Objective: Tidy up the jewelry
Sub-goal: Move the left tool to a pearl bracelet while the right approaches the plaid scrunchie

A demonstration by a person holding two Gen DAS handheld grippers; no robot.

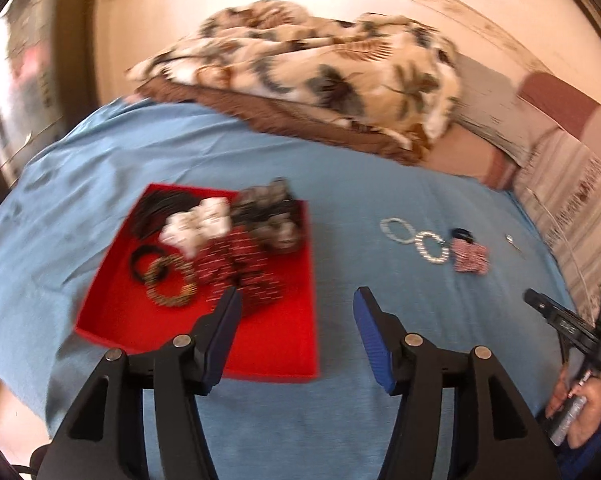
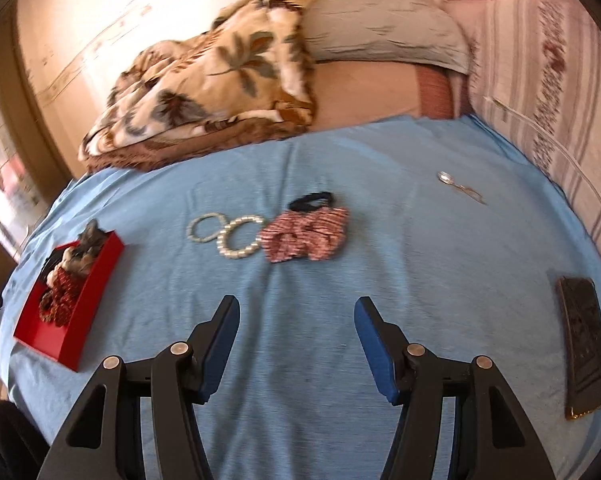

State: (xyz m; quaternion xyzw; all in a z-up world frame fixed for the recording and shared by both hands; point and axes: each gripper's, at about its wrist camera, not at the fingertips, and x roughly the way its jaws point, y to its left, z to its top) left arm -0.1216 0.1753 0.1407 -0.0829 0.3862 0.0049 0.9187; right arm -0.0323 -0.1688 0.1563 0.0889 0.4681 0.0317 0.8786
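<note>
Jewelry is in two places on the blue sheet (image 2: 340,320) of the bed. Part sits in the red tray (image 1: 276,344); part lies loose: two pearl bracelets (image 2: 224,236), a red-and-white scrunchie (image 2: 304,236) and a black hair tie (image 2: 312,200) touching its far edge.

Left wrist view only: tray contents from above, with a gold-and-black bangle (image 1: 172,284), a black ring beside it, a white piece, and red and grey scrunchies heaped toward the far side. The near half of the tray floor is bare. The person's hand (image 1: 576,412), holding the other tool, shows at lower right.

Right wrist view only: a dark phone (image 2: 584,344) near the sheet's right edge and a small silver piece (image 2: 456,186) at upper right (too blurred to name). The tray appears side-on at far left, close to the sheet's edge.

Left tool (image 1: 296,300): jaws apart, nothing between, tips above the tray's near right corner. Right tool (image 2: 296,308): jaws apart, empty, over bare sheet short of the loose pieces.

Bare sheet lies between tray and bracelets, and between scrunchie and phone. A patterned blanket (image 2: 204,88) bounds the far edge.
</note>
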